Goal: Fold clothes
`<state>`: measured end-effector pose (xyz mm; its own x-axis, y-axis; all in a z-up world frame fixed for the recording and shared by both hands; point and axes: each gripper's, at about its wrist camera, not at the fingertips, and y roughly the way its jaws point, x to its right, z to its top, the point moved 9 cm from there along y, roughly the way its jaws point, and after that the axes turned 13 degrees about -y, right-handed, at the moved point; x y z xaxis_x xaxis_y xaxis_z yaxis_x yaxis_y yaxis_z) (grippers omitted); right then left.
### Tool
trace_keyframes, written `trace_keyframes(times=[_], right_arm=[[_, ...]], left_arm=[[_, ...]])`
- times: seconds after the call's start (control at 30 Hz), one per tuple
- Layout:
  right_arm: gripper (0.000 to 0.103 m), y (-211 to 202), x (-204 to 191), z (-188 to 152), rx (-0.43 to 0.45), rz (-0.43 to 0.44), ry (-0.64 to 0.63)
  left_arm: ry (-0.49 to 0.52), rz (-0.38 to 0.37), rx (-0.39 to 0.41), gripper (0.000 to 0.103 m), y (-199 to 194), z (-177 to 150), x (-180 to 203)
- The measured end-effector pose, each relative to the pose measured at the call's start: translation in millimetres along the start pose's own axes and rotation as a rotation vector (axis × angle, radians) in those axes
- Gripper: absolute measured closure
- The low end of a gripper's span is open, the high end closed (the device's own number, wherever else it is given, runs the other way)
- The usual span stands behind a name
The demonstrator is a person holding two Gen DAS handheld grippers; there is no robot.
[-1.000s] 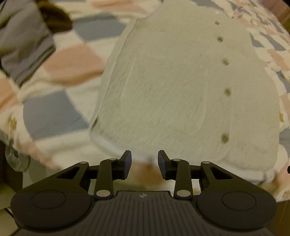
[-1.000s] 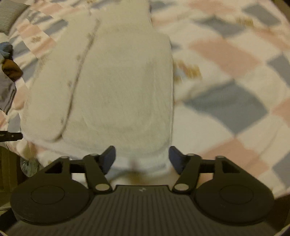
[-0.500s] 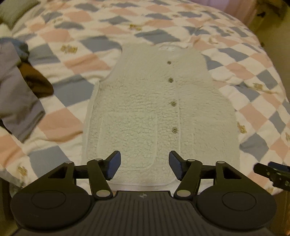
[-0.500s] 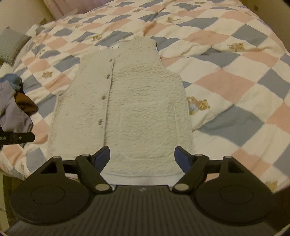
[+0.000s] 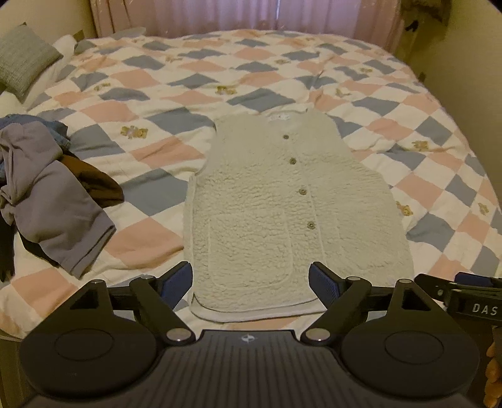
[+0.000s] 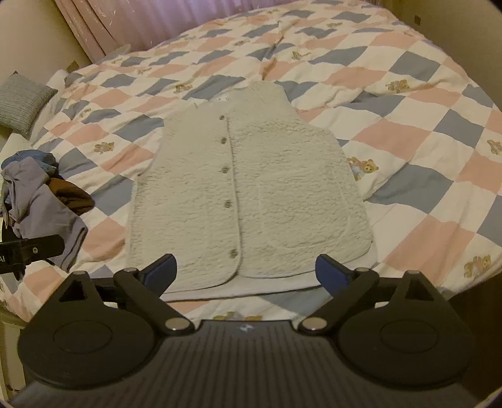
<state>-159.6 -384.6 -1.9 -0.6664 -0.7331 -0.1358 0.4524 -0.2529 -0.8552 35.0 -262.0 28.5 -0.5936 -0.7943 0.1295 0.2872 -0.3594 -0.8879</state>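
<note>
A cream fleece vest lies flat and buttoned on the checked quilt, hem toward me, collar far. My left gripper hangs above the vest's hem, jaws opening, nothing between them. My right gripper hovers over the hem as well, jaws opening and empty. The right gripper's side shows at the right edge of the left wrist view, and the left gripper's at the left edge of the right wrist view.
A heap of grey, blue and brown clothes sits at the bed's left edge. A grey pillow lies at the far left. Pink curtains hang behind the bed.
Both grippers rose and drew back from the vest's hem, so the whole vest and bed came into view. Both sets of jaws widened.
</note>
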Motion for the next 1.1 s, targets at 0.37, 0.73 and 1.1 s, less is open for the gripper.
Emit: trace_keyframes(times=[0.37, 0.73, 1.1], right_arm=[[0.001, -22, -34, -31, 0.042, -0.082, 0.092], [0.001, -42, -38, -55, 0.048, -0.155, 0.140], [0.001, -49, -37, -57, 0.021, -0.168, 0.104]], left_arm=[[0.113, -0.047, -0.004, 0.016, -14, -27, -18], [0.180, -0.150, 0.013, 0.013, -33, -42, -13], [0.187, -0.175, 0.015, 0.012, -49, -53, -5]])
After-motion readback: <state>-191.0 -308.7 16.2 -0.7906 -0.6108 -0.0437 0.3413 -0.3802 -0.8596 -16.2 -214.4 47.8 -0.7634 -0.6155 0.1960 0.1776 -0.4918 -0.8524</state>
